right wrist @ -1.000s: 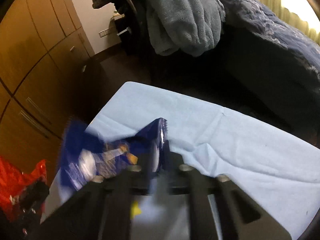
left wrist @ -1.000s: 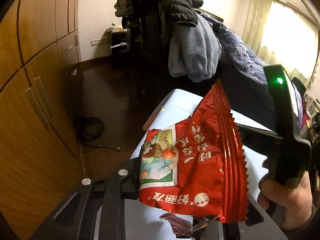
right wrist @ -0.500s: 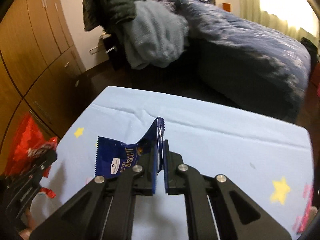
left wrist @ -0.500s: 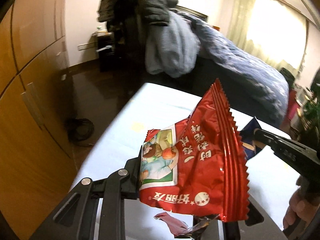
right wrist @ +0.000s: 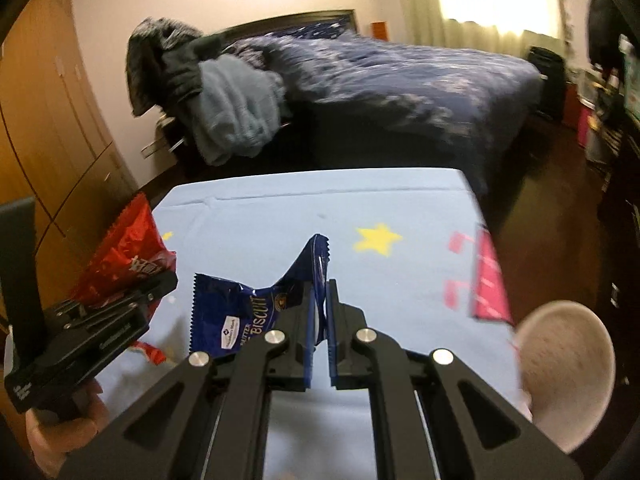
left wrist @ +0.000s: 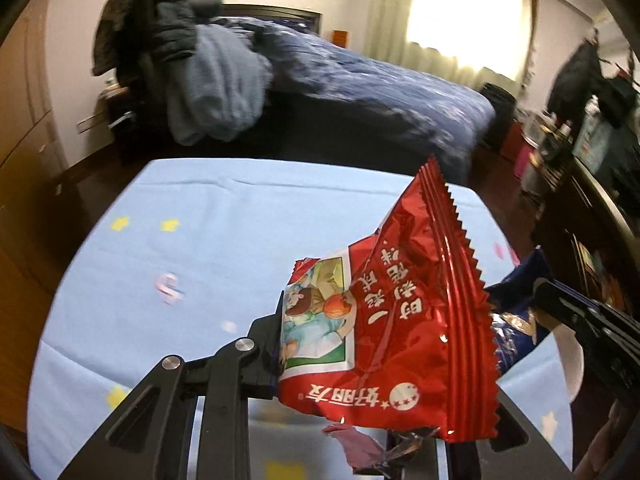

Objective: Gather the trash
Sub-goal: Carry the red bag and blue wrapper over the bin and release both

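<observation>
My left gripper (left wrist: pixel 360 360) is shut on a red snack wrapper (left wrist: pixel 400 332) and holds it above the light-blue tablecloth (left wrist: pixel 224 248). My right gripper (right wrist: pixel 320 308) is shut on a blue biscuit wrapper (right wrist: pixel 240 316), also held above the cloth. In the right wrist view the red wrapper (right wrist: pixel 124 256) and left gripper (right wrist: pixel 160 284) are at the left. In the left wrist view the blue wrapper (left wrist: pixel 514 324) and right gripper (left wrist: pixel 540 292) are at the right. A torn dark red scrap (left wrist: pixel 360 444) shows below the red wrapper.
A white round bowl or bin (right wrist: pixel 564 372) sits at the table's right. A pink item (right wrist: pixel 488 280) lies near the right edge. A bed with a dark blue quilt (right wrist: pixel 400 80) and a chair piled with clothes (right wrist: pixel 216 92) stand behind. Wooden wardrobes (right wrist: pixel 48 120) are at the left.
Both grippers have swung to the right with their wrappers still held; the views turned from the wardrobes toward the bed and window. The white bowl has come into the right wrist view.
</observation>
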The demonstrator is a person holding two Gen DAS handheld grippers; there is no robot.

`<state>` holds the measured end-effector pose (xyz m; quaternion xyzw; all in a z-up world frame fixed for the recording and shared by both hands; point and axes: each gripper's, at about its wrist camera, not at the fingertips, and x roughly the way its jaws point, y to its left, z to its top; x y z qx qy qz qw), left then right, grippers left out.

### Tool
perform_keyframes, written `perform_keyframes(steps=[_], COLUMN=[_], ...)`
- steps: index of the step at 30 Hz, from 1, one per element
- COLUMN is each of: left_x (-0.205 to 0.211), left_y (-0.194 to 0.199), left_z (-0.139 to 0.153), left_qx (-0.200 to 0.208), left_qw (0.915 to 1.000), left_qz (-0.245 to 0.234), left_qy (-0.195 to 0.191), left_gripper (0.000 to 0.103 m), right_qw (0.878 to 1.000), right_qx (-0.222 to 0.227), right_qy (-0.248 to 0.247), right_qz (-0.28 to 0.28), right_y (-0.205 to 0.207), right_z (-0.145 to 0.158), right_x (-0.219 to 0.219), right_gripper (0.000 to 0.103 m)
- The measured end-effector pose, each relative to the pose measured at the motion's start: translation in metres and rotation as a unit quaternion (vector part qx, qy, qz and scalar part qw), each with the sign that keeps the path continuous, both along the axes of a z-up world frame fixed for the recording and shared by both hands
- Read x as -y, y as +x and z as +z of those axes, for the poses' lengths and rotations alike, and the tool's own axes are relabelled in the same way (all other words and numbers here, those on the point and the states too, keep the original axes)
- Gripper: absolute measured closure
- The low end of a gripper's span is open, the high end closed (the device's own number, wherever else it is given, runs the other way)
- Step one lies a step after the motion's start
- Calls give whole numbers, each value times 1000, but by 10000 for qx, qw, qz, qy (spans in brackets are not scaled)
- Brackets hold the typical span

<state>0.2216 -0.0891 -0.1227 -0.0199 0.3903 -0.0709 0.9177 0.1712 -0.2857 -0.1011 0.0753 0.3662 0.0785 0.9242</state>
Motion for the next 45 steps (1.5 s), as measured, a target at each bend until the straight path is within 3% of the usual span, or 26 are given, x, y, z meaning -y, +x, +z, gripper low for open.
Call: perform_keyframes(steps=[10,21,27,32,34,36,39,45], left_x=[96,237,302,333,339,343,348,347], left_y=[-19,-34,-26,-27,-25,-23,-20,-16], left_z=[2,4,-8,-23,-27,-31,-32,-29], left_qx=[-3,54,-123,-266,-297,-309,-268,-217], left_qw=[9948,9662,9499,9434,9431,9438,9452,9478], left_qz=[-992,-2564,-3116,-3298,-3301,-3280,-3245,-3177], left_qy=[237,264,218,253,270,257,240,178], left_gripper=[77,75,75,74,68,50,37,25], right_qw=[9952,9718,9611,9581,9573,9570,9570,9598], right_qx=[185,123,-56,-199,-221,-241,-233,-175], right_qy=[54,-357,-548,-565,-593,-627,-641,-586], right_qz=[-962,-2326,-2707,-2803,-2821,-2822,-2818,-2739], right_y=[-74,-117,-109,-100,-96,-93,-90,-85], right_z=[0,-11,-34,-51,-56,-60,-63,-64], right_x=[95,199,237,254,258,261,262,262], right_gripper=[96,96,96,96,95,94,89,78])
